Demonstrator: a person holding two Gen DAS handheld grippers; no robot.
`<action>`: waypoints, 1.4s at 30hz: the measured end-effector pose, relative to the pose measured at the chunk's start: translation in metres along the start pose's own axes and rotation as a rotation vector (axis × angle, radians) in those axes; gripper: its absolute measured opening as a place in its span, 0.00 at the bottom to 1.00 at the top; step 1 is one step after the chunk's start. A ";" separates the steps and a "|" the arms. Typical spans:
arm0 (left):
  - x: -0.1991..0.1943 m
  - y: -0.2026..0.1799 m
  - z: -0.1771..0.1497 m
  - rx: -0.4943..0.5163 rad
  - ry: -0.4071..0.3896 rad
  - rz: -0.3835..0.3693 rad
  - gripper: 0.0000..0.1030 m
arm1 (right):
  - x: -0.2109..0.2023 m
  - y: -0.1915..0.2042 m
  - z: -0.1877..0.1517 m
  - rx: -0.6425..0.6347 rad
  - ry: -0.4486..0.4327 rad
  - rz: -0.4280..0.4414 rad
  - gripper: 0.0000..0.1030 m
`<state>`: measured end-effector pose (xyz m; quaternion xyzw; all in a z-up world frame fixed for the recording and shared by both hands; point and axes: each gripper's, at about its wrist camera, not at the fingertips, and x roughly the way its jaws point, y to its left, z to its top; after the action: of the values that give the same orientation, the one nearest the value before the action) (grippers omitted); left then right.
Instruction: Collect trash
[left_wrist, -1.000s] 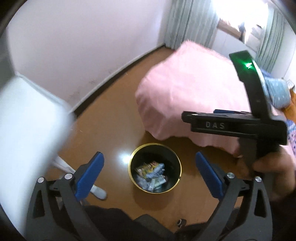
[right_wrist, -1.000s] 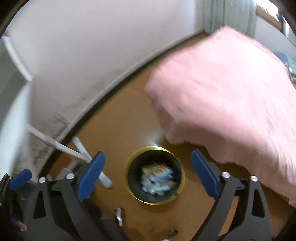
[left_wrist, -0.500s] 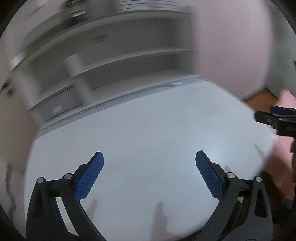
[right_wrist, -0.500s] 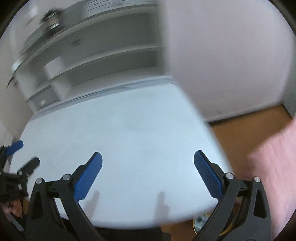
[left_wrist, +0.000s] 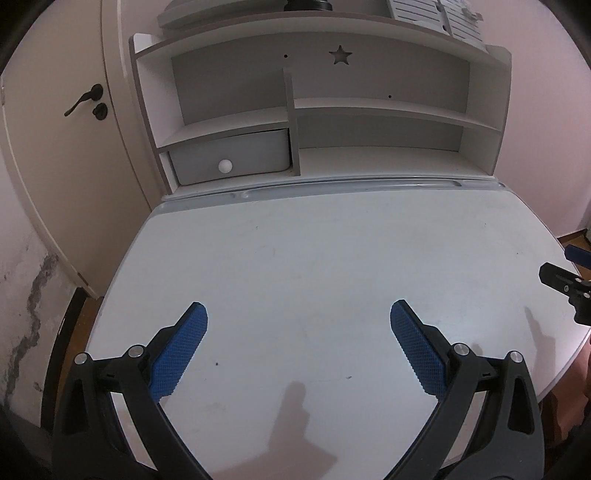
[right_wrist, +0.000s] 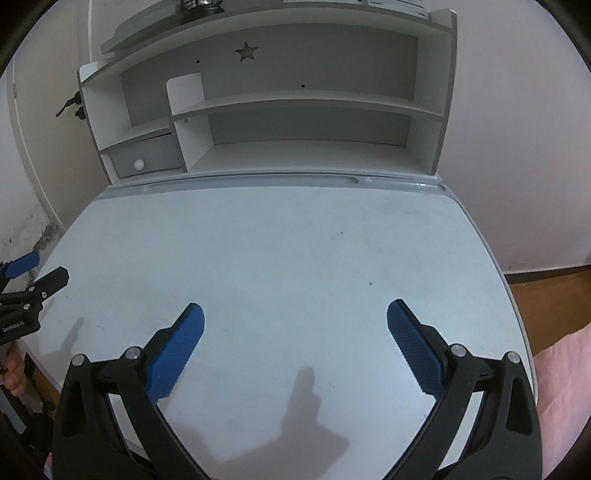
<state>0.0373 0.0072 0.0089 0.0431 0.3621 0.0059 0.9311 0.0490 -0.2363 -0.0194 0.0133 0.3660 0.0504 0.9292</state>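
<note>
Grippers hover above a white desk (left_wrist: 332, 258), left gripper (left_wrist: 298, 347) and right gripper (right_wrist: 294, 343) both with jaws spread wide and empty; trash is nowhere in view

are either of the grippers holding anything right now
Nothing is held. The left gripper and the right gripper both hang open over the desk.

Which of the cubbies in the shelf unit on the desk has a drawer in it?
The lower left cubby. It holds a grey drawer with a round white knob; the other shelves are open and bare.
</note>
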 end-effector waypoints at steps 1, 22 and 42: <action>0.000 -0.003 0.000 0.000 -0.001 -0.008 0.94 | -0.001 -0.004 -0.002 0.008 0.004 0.001 0.93; 0.009 -0.022 0.001 0.041 0.002 -0.059 0.94 | -0.016 -0.021 -0.007 0.036 -0.004 -0.005 0.93; 0.015 -0.018 0.001 0.033 0.017 -0.056 0.94 | -0.017 -0.019 -0.006 0.035 -0.003 -0.003 0.93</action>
<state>0.0484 -0.0103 -0.0022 0.0481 0.3712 -0.0257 0.9270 0.0342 -0.2573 -0.0134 0.0292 0.3654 0.0427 0.9294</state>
